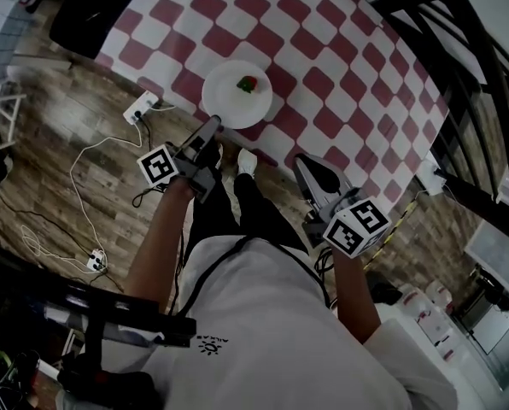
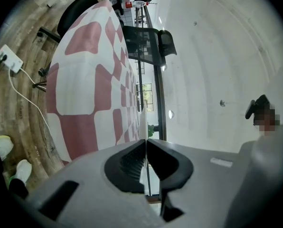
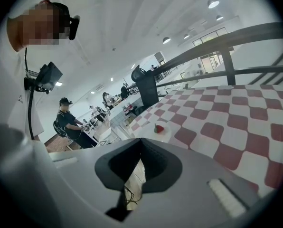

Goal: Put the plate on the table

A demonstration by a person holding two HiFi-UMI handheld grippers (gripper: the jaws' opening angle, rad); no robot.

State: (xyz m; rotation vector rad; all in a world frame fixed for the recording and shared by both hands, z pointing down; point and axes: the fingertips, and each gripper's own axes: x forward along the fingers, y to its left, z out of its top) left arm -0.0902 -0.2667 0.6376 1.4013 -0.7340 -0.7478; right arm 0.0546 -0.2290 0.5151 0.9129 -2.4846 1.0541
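A white plate (image 1: 229,101) carrying a small red and green fruit (image 1: 248,84) lies at the near edge of the red-and-white checkered table (image 1: 323,49). My left gripper (image 1: 213,125) reaches up to the plate's near rim and is shut on it. In the left gripper view the plate (image 2: 142,121) shows edge-on as a thin white line running out from between the closed jaws of the left gripper (image 2: 145,140). My right gripper (image 1: 302,164) hangs off the table's edge to the right, shut and empty. In the right gripper view the plate (image 3: 151,133) lies beyond the right gripper (image 3: 140,139).
On the wooden floor lie a white power strip (image 1: 140,108) and cables (image 1: 84,156). A black chair (image 1: 92,15) stands at the table's far left. Black railing bars (image 1: 459,67) run along the right. The person's white shoes (image 1: 247,161) are just below the plate.
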